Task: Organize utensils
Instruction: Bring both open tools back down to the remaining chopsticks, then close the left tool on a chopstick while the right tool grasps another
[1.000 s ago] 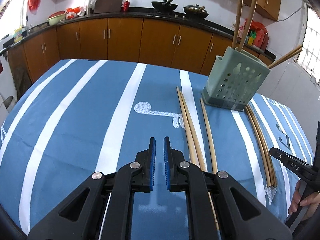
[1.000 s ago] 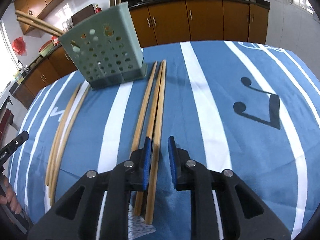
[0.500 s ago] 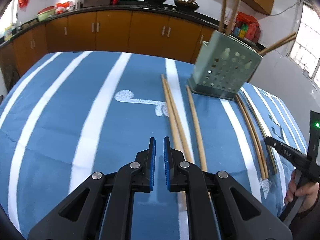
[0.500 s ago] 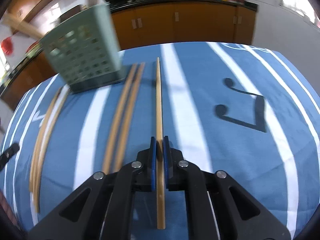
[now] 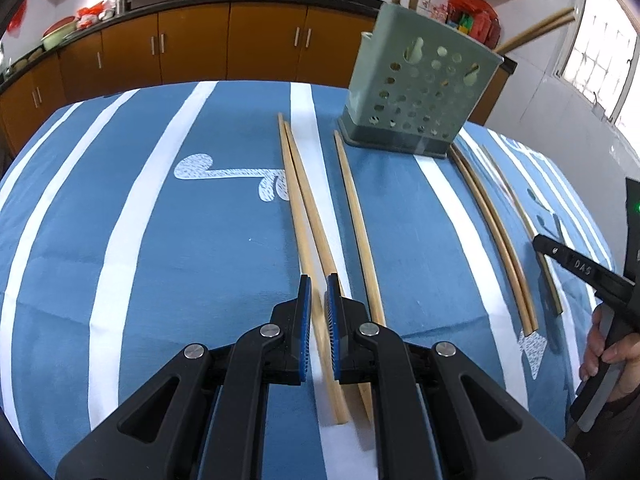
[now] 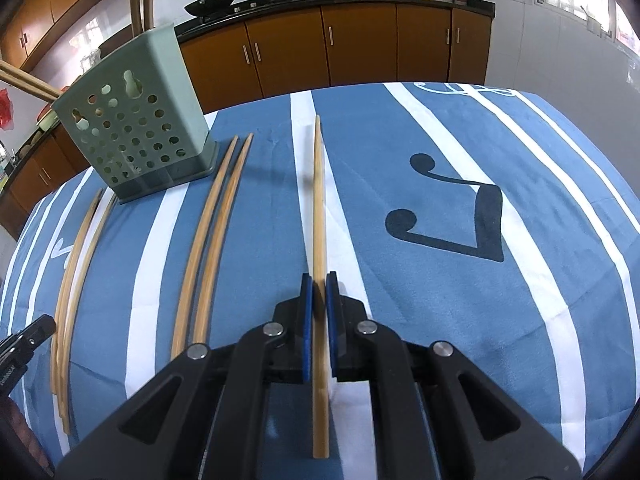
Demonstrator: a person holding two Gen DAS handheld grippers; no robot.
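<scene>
A: Chopstick (image 6: pixel 319 216) is pinched between the right gripper (image 6: pixel 319 300) jaws, raised off the blue striped surface (image 6: pixel 440 300). A carry to the green holder (image 6: pixel 132 136) is judged next.

B: Left gripper (image 5: pixel 317 300) jaws are pressed together, empty, above a pair (image 5: pixel 304 208). Only that view shows the hand (image 5: pixel 612 354).

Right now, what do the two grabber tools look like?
Both look alike. The left gripper and the right gripper have chunky black plastic arms with triangular cut-outs, round silver bolts, and two flat fingers lined with ridged blue pads. Seen from the left camera, the right tool's black side carries white lettering and a small green light.
</scene>
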